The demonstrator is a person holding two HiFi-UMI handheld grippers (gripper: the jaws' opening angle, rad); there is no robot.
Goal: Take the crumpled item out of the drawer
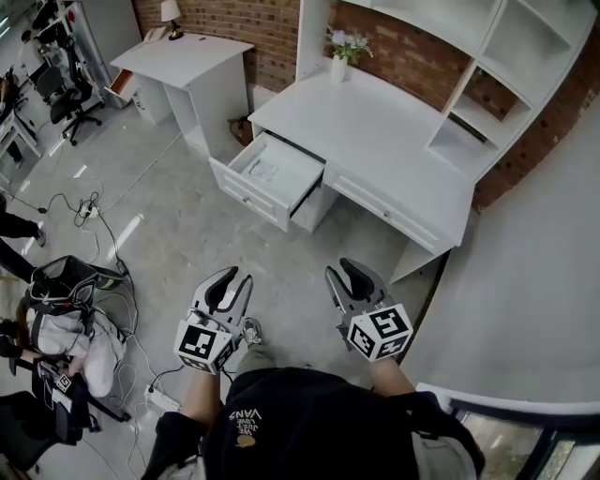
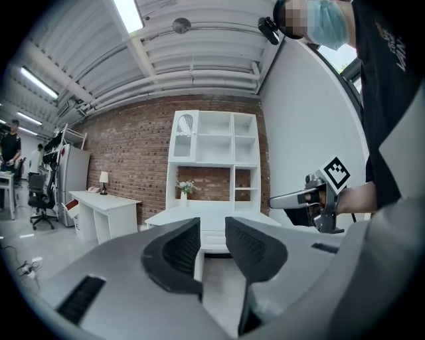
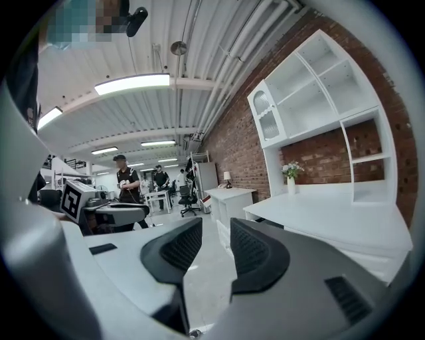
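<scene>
A white desk (image 1: 394, 141) stands ahead with its left drawer (image 1: 246, 195) pulled open. Inside the drawer lies a pale crumpled item (image 1: 262, 171). Both grippers hover over the floor well short of the desk, pointing towards it. My left gripper (image 1: 234, 275) is open, with a narrow empty gap between its dark pads (image 2: 180, 251). My right gripper (image 1: 343, 270) is also open and holds nothing, its pads (image 3: 255, 251) apart. In the left gripper view the desk (image 2: 199, 216) lies straight ahead past the jaws, and the right gripper (image 2: 295, 198) shows at the right.
A second white desk (image 1: 183, 58) with a lamp (image 1: 172, 14) stands at the back left. A vase of flowers (image 1: 340, 52) and a shelf unit (image 1: 487, 66) are on the main desk. Bags (image 1: 66, 314), cables and a power strip (image 1: 159, 399) lie on the floor at the left.
</scene>
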